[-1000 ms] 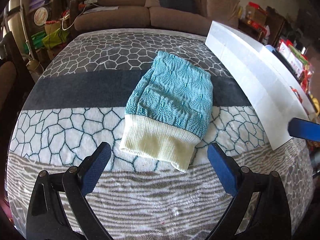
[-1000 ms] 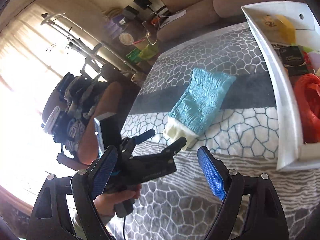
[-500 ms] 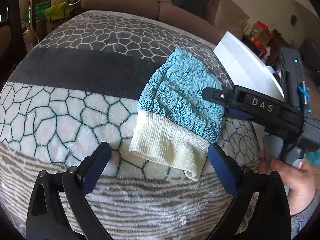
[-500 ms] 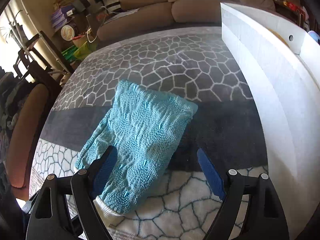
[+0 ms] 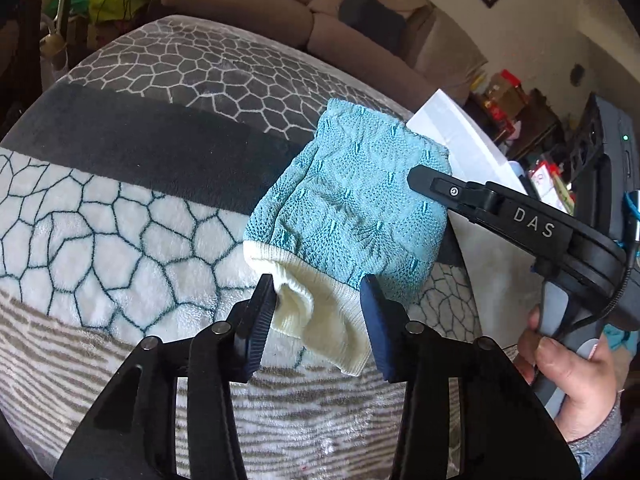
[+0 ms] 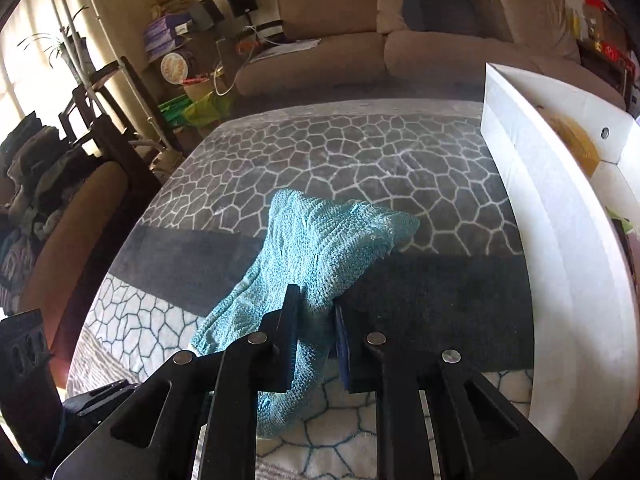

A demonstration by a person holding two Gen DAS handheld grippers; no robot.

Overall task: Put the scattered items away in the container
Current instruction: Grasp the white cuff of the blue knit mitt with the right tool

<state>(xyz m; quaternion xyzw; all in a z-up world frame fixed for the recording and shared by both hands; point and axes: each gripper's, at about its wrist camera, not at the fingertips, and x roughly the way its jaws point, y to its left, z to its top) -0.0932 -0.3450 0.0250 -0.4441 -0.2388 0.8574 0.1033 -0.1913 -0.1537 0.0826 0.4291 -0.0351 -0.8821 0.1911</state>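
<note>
A teal knit garment (image 5: 352, 208) with a cream ribbed cuff (image 5: 316, 312) lies on the patterned blanket (image 5: 120, 240). My left gripper (image 5: 318, 304) has the cuff bunched between its blue pads, both touching it, and its jaws are closing. My right gripper (image 6: 316, 320) is shut on the teal side of the garment (image 6: 328, 248), and the fabric is pulled up into a ridge there. In the left wrist view the right gripper (image 5: 424, 184) reaches in from the right over the garment's far part, held by a person's hand (image 5: 568, 368). The white container (image 6: 560, 240) stands to the right.
The container's white wall (image 5: 460, 140) runs just right of the garment, with a yellow item and other things inside. A brown sofa (image 6: 360, 52) stands beyond the blanket's far edge. Chairs, a clothes rack and clutter fill the left side (image 6: 80, 128).
Both grippers went from wide open to closed on the garment, the left on the cuff, the right on the teal part. The fabric now bunches and lifts between the right fingers.
</note>
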